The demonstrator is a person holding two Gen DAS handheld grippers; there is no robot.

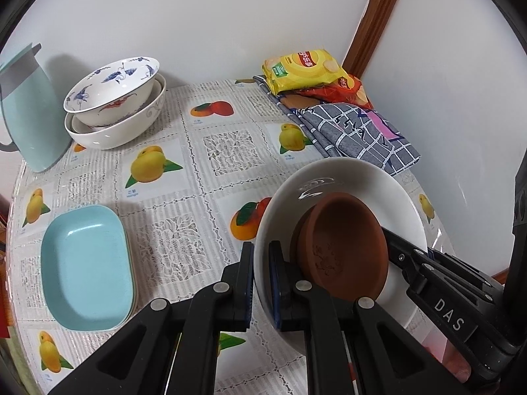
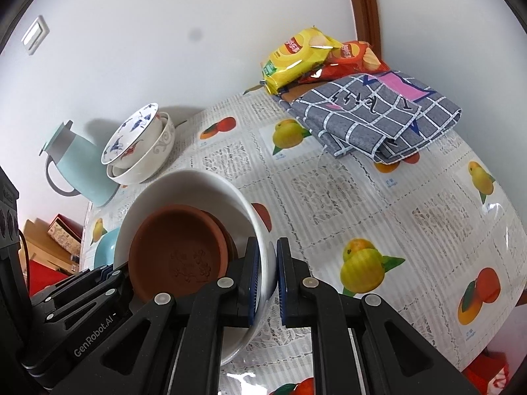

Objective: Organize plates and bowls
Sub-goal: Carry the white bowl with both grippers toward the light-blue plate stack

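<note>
Gripping opposite sides of one large white ceramic bowl (image 1: 342, 177), the left gripper (image 1: 261, 283) and the right gripper (image 2: 267, 279) each have their jaws closed tight on its rim, one pad inside the wall and one outside. The bowl appears lifted above the table (image 1: 197, 177), which is covered with a lace-patterned plastic cloth printed with fruit. Inside the bowl lie round terracotta-brown clay saucers (image 1: 342, 243), stacked; how many there are cannot be told, though a second rim shows behind the top one in the right wrist view.

At the far left of the table stand nested white porcelain bowls (image 1: 115, 121), the top one painted with blue and red figures. Just beside them stands a pale mint-green thermal jug (image 1: 26, 112) with a grey handle. Nearer, on the left, rests a stack of light blue rectangular dishes (image 1: 85, 266), well apart from the held bowl.

At the far right, near the wall corner, a yellow crisp packet (image 1: 303, 69) lies on a red one (image 1: 352, 90), both on a folded grey checked cloth (image 1: 355, 131).
</note>
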